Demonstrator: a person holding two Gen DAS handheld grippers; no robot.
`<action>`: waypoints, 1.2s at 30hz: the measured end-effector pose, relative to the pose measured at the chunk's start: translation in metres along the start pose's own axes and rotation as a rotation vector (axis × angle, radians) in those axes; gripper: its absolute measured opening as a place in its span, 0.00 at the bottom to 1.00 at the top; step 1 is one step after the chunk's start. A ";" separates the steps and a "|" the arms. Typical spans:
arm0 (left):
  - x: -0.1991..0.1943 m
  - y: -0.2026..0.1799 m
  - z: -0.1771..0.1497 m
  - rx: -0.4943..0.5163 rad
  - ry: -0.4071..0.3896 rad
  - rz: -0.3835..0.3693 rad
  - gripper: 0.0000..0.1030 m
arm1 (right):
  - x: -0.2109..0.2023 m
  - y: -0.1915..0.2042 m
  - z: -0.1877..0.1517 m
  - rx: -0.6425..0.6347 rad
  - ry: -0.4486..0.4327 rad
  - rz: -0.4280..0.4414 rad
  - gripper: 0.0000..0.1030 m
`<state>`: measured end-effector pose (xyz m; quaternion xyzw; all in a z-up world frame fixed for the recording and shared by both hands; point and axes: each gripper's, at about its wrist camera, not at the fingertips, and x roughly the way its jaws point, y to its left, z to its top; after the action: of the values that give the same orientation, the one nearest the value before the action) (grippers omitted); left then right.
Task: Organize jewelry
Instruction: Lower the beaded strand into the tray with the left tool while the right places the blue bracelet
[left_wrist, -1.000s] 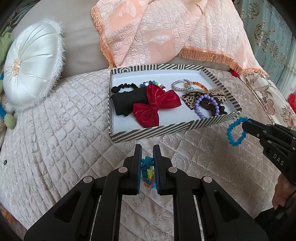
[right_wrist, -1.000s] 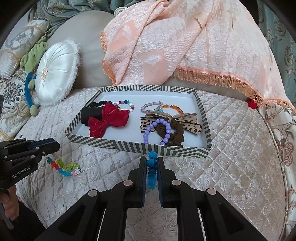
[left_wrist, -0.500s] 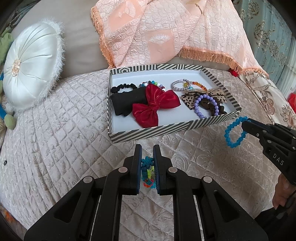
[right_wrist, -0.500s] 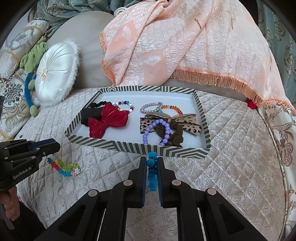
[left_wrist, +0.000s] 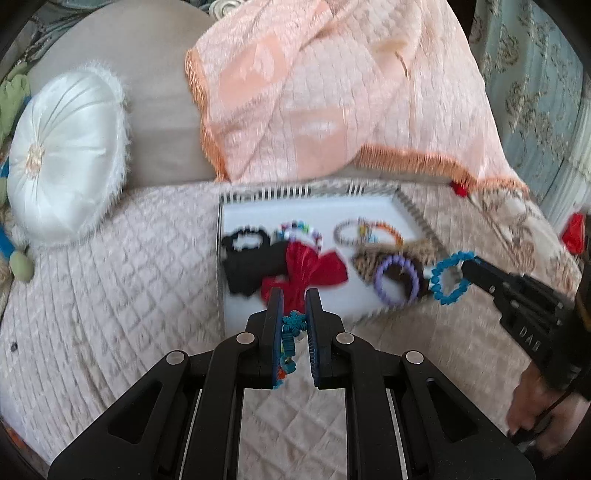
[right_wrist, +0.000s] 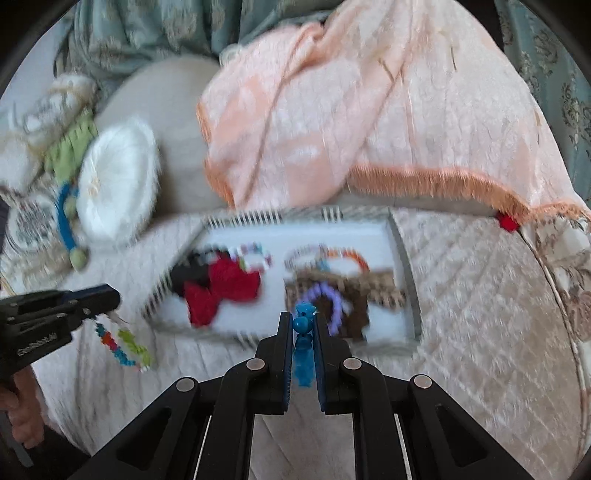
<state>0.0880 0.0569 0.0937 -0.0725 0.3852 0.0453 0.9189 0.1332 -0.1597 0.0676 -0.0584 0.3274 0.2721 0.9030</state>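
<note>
Left gripper: I have my left gripper (left_wrist: 294, 325) clamped on the multicoloured bead bracelet (left_wrist: 290, 341); in the right wrist view the bracelet (right_wrist: 123, 345) dangles from it over the quilt, just short of the tray's near left corner.

Right gripper: my right gripper (right_wrist: 303, 332) is pinched narrow on the blue bead bracelet (right_wrist: 303, 345); from the left wrist view the blue loop (left_wrist: 448, 277) hangs at the tray's right edge, beside the purple bead bracelet (left_wrist: 397, 280).

Tray: the striped-rim tray (left_wrist: 221, 258) sits on the quilted cover (left_wrist: 110, 314), in front of the peach fringed throw (left_wrist: 332, 92).

Already in the tray: a black scrunchie (left_wrist: 245, 238), a black bow (left_wrist: 251, 271), a red bow (left_wrist: 306, 273), a multicolour bead ring (left_wrist: 301, 229), a pale bead ring crossed with an orange one (left_wrist: 365, 234), a leopard-print bow (left_wrist: 369, 264) and the purple bracelet over something brown.

Done so far: as I judge it, most pieces are collected in the tray, hair pieces left, bracelets mostly right.

Left to do: both bracelets I hold are not yet laid in the tray. I see no other loose jewelry on the quilt, though blur hides small things.

Progress: near the end, I reckon, with these two placements remaining.

Aside: a white round cushion (left_wrist: 66, 162) lies well apart at left.
</note>
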 end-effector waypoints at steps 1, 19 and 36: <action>0.001 -0.003 0.007 0.003 -0.006 0.000 0.11 | 0.001 0.000 0.004 0.003 -0.015 0.008 0.09; 0.117 0.017 0.010 -0.079 0.166 0.045 0.10 | 0.111 -0.006 0.024 0.131 0.143 0.162 0.09; 0.130 0.019 -0.002 -0.054 0.186 0.107 0.64 | 0.136 -0.003 0.004 0.116 0.283 0.053 0.27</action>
<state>0.1748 0.0784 -0.0025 -0.0804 0.4708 0.0974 0.8732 0.2234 -0.1002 -0.0144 -0.0353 0.4679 0.2654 0.8422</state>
